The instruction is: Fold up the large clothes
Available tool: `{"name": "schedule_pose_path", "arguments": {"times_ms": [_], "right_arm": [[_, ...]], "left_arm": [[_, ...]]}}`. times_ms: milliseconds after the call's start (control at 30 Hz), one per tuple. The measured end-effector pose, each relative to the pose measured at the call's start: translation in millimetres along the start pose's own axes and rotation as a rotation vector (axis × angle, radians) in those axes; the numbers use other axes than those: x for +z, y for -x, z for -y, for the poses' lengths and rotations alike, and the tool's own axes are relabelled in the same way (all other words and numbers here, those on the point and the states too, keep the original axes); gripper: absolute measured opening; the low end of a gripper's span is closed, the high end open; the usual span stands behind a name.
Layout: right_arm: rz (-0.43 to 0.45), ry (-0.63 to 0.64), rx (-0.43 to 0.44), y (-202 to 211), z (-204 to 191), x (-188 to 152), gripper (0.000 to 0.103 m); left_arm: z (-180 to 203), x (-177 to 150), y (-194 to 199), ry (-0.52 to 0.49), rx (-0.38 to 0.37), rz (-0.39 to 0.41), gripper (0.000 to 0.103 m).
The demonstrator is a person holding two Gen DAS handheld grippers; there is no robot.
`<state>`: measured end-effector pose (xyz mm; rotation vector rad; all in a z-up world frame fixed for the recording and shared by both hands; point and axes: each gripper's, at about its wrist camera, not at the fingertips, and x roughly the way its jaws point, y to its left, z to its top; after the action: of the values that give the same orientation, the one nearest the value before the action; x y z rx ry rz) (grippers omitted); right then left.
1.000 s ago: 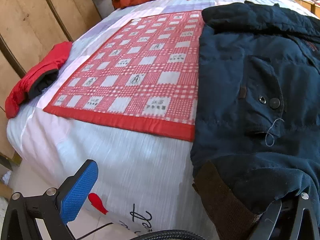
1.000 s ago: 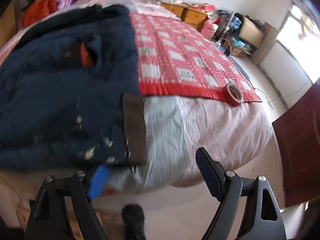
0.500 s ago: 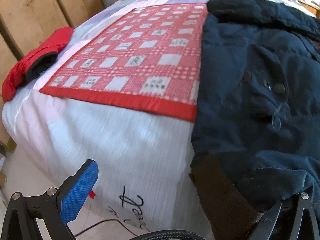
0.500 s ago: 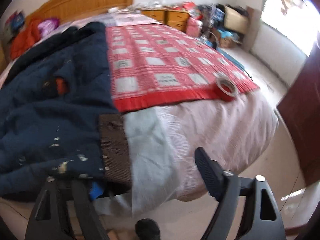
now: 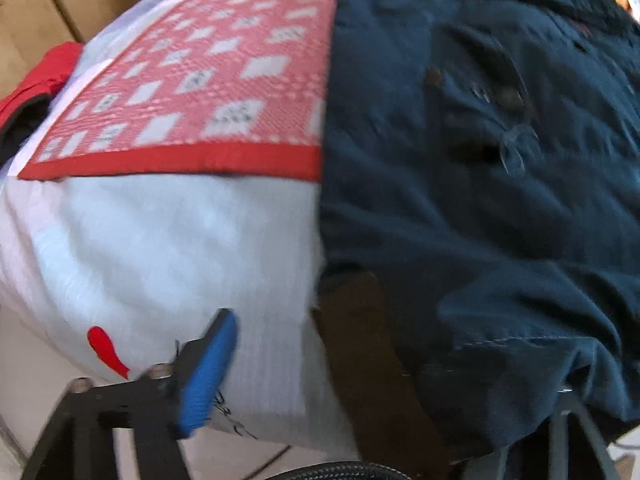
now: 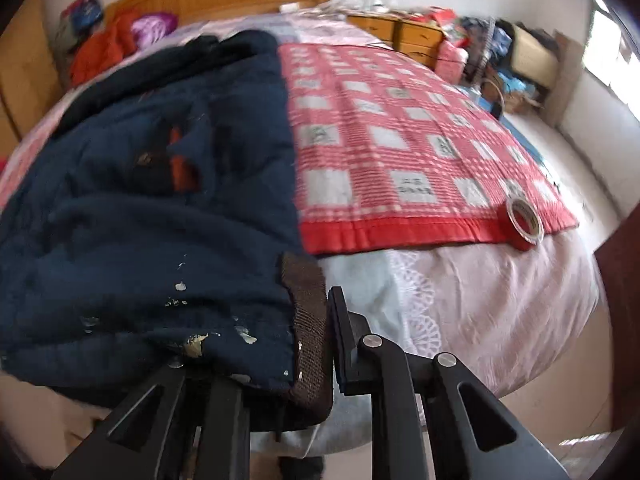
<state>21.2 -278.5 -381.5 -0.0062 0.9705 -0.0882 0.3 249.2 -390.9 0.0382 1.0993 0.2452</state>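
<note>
Left wrist view
Jacket: a large navy jacket (image 5: 480, 200) is spread over the right part of the bed (image 5: 168, 248), its hem hanging over the bed's near edge.
Cuff: a brown ribbed cuff (image 5: 372, 356) hangs at the jacket's lower left corner.
Left hand-held gripper (image 5: 384, 392): the jaws have just been closing; the blue pad (image 5: 208, 372) is seen apart from the cloth, left of the cuff, while the other finger is hidden under the hem. The cuff lies between them; whether it is pinched cannot be told.
Surroundings: a red checked mat (image 5: 200, 104) lies just left of the jacket; a red garment (image 5: 36, 92) rests at the bed's far left edge.
Open room: bare white sheet is left between mat and near edge.

Right wrist view
Jacket (image 6: 140, 220): spread over the left half of the bed.
Right hand-held gripper (image 6: 320, 344): pressed together on the brown cuff (image 6: 308, 320) at the jacket's near right corner.
Surroundings: the checked mat (image 6: 400, 148) borders the jacket on the right; a roll of red tape (image 6: 524, 224) stands on the mat's near right corner; an orange garment (image 6: 100, 52) lies by the headboard.
Open room: pale sheet right of the cuff is uncovered.
</note>
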Motion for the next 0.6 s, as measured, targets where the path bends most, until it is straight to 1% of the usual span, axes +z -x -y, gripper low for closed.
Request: {"name": "schedule_pose_path", "arguments": {"times_ms": [67,100,400,533,600], "right_arm": [[-0.012,-0.041,0.001,0.7,3.6,-3.2,0.019],[-0.018,-0.043,0.0,-0.7,3.4,-2.1,0.019],[-0.04,-0.033,-0.015,-1.8,0.5,-4.0,0.019],[-0.049,-0.043,-0.013,-4.3,0.5,-4.9,0.019],[-0.053,-0.046,-0.012,-4.9,1.0,-4.7,0.019]], "left_arm": [[4.8,0.8,-1.4,-0.013,-0.007,-0.017,0.053],[5.4,1.5,-2.2,-0.01,-0.012,-0.021,0.052],[8.3,4.8,-8.5,-0.009,-0.006,-0.049,0.047],[8.6,4.2,-9.6,-0.024,-0.013,-0.052,0.04],[9.2,3.1,-9.8,-0.034,-0.004,-0.05,0.036]]}}
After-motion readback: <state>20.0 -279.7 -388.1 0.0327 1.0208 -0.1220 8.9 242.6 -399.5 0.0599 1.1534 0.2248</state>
